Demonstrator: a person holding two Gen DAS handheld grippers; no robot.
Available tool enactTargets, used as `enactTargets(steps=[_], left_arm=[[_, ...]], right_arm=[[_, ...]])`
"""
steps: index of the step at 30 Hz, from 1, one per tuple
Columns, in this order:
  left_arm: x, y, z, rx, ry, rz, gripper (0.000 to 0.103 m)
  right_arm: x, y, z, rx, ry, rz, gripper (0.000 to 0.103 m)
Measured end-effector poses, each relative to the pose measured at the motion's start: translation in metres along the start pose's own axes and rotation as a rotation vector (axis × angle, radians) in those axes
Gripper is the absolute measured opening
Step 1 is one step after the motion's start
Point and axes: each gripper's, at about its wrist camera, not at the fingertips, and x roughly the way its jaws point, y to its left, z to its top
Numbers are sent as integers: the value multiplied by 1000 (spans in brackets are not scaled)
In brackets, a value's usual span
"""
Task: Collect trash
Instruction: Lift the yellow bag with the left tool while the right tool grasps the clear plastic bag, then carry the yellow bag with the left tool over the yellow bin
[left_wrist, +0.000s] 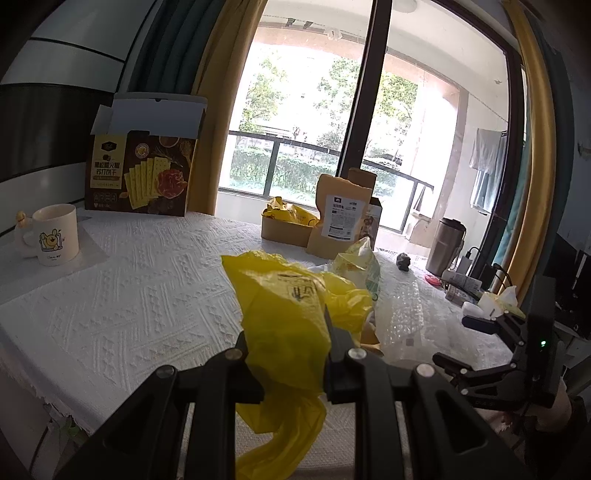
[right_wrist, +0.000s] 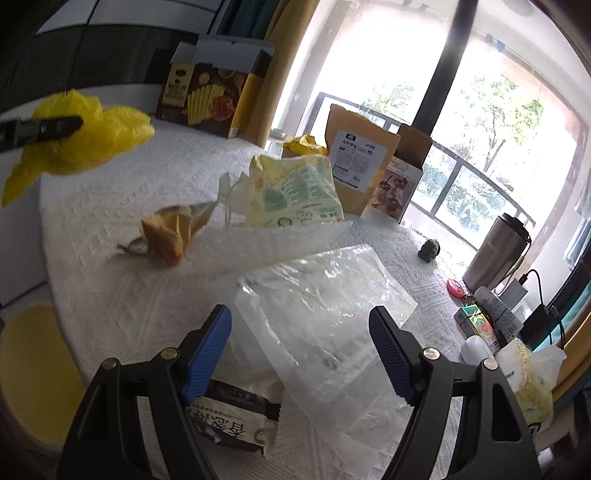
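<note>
The left hand-held gripper (left_wrist: 288, 354) is clamped nearly closed on a yellow plastic bag (left_wrist: 291, 314), which bunches between its fingers and hangs loosely below them above the counter (left_wrist: 140, 295) with its white textured cloth. In the right wrist view the same bag (right_wrist: 81, 140) shows at upper left, pinched by that gripper's dark finger.

The right hand-held gripper (right_wrist: 300, 350) stands wide open, its blue ribbed pads (right_wrist: 207, 354) either side of a clear plastic bag (right_wrist: 325, 317) lying flat on the counter; the pads do not press on it. Just under the left pad lies a dark snack wrapper (right_wrist: 232, 421) with white lettering. Beyond the clear bag lies a sheet of bubble wrap (right_wrist: 258, 247), and beside it a crumpled tan paper wrapper (right_wrist: 170, 232). Behind that leans a yellow-and-green printed packet (right_wrist: 295, 192).

Farther back, a low brown cardboard tray (left_wrist: 284, 229) holds crumpled yellow packaging (left_wrist: 291, 214). A kraft stand-up pouch (left_wrist: 340, 218) with a white label stands just beside it. At the far left an opened cracker box (left_wrist: 144, 170) stands upright with its flap raised, what is inside hidden. A cream cartoon mug (left_wrist: 55, 236) sits near it. A steel tumbler (right_wrist: 495, 254) stands at the right edge.
</note>
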Motion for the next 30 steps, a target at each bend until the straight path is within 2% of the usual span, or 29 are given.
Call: enactTargets(steps=[6, 8, 9, 10, 13, 23, 27, 30], left_arm=[[-2, 4, -1, -5, 0, 3, 21], [-3, 3, -1, -4, -1, 2, 21], [-5, 3, -1, -3, -4, 1, 21], [-6, 3, -1, -1, -8, -1, 21], [-10, 1, 1, 2, -18, -4, 21], [-42, -11, 12, 25, -81, -18, 21], [-62, -20, 16, 39, -110, -21, 21], [-79, -26, 18, 46, -130, -25, 21]], right_arm=[[10, 4, 5, -13, -18, -39, 75], [12, 2, 9, -5, -24, -32, 51], [13, 1, 11, 0, -27, -35, 21], [12, -1, 12, 4, -41, -56, 12], [3, -6, 16, 12, -89, -74, 4], [-57, -45, 29, 110, -305, -241, 1], [-94, -55, 34, 130, -376, -268, 1], [-125, -60, 34, 146, -420, -256, 1]])
